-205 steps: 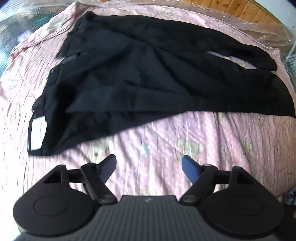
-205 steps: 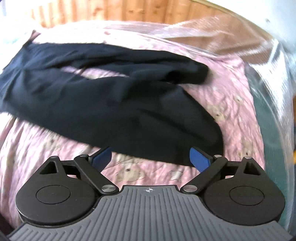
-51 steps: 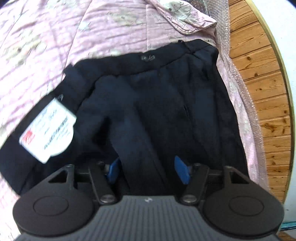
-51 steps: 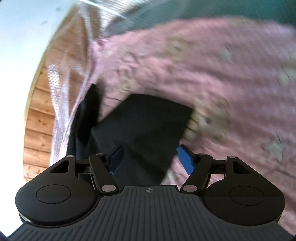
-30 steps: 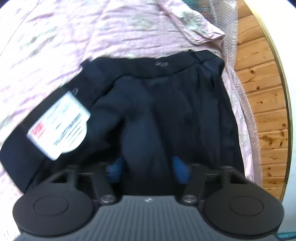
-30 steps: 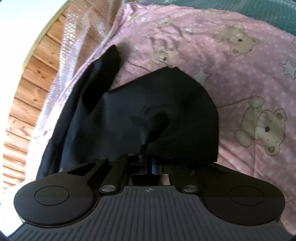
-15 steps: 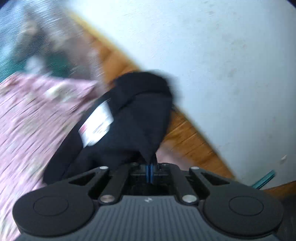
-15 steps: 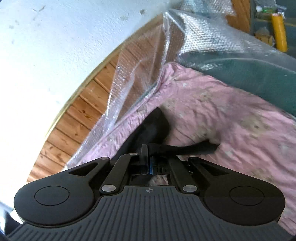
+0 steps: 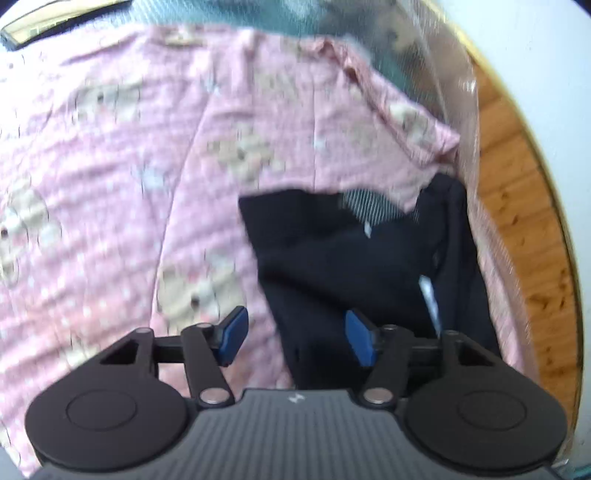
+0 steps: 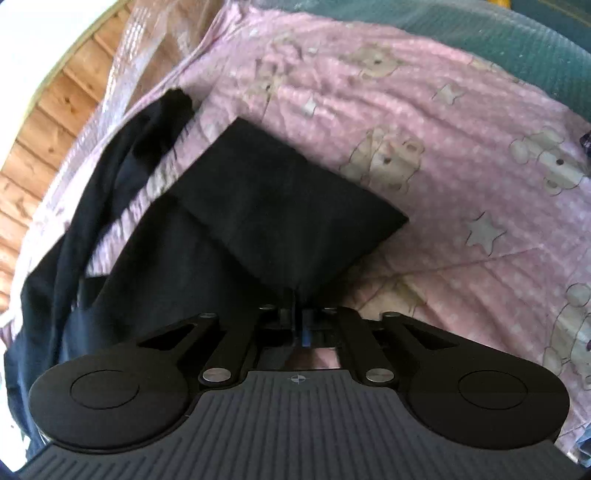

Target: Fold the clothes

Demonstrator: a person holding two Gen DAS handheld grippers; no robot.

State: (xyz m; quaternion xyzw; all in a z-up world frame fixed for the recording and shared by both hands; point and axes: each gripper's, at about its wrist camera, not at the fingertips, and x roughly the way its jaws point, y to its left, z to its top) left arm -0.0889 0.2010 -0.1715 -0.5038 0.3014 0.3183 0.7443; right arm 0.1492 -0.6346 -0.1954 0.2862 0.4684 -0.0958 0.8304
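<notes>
Black trousers [image 9: 340,258] lie on a pink bear-print sheet [image 9: 110,166], their waist end bunched near the sheet's right edge. My left gripper [image 9: 293,334] hovers open over the trousers' near edge, its blue pads apart with nothing pinched. In the right wrist view the trouser leg end [image 10: 280,206] spreads out as a flat black panel on the sheet [image 10: 461,166]. My right gripper [image 10: 299,325] is shut on the hem of that leg, the cloth rising into the closed fingers. The other leg [image 10: 122,155] trails along the left.
Bubble wrap [image 10: 144,48] and a wooden panelled wall [image 9: 524,229] border the sheet on one side. A teal surface [image 10: 480,29] shows beyond the sheet's far edge. The pink sheet's corner [image 9: 417,122] is folded up near the trousers.
My left gripper was shut on the waist and lifted half a second ago; it now stands open with the trousers lying on the sheet. My right gripper stays shut on the leg, now lower.
</notes>
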